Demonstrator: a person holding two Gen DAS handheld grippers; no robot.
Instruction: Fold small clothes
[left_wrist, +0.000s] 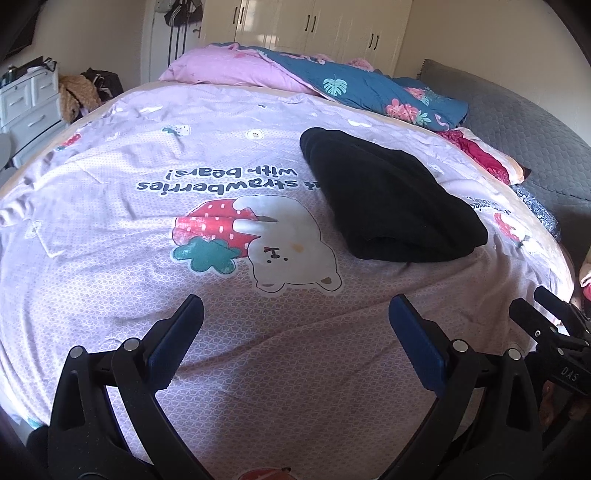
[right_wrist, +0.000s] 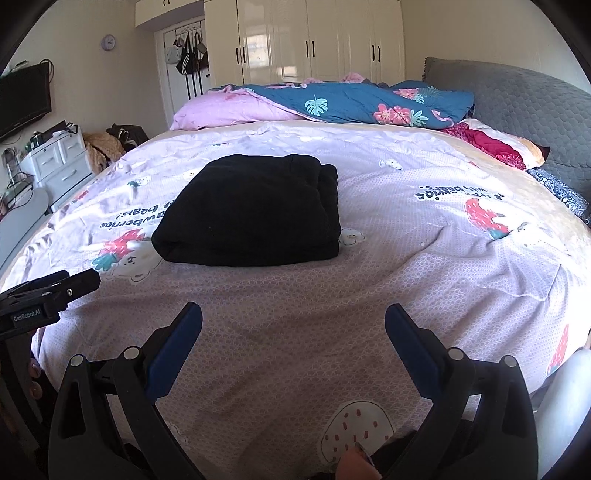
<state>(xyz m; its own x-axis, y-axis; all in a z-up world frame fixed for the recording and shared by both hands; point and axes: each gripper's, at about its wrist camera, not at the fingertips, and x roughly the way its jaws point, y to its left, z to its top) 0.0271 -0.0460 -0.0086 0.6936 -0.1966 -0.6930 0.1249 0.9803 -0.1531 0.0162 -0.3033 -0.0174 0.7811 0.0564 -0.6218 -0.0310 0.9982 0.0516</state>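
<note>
Garment (right_wrist: 251, 214), black and folded, lies on the bed (right_wrist: 369, 295); both claws, left (left_wrist: 295, 332) and right (right_wrist: 293, 332), spread and empty, could snag and unfold it.

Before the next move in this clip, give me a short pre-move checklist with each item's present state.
1. Left gripper open and holding nothing: ok, jaws spread over the bedsheet.
2. Right gripper open and holding nothing: ok.
3. Black garment folded into a compact stack: ok, a rounded fold edge faces the cameras.
4. Garment free of both grippers: ok, it lies farther up the bed, untouched.
5. Another garment waiting to be folded: cannot tell; none lies on the sheet near the grippers.
6. Grippers apart from each other: ok, the left gripper shows at the left edge of the right wrist view, beside and apart.
</note>
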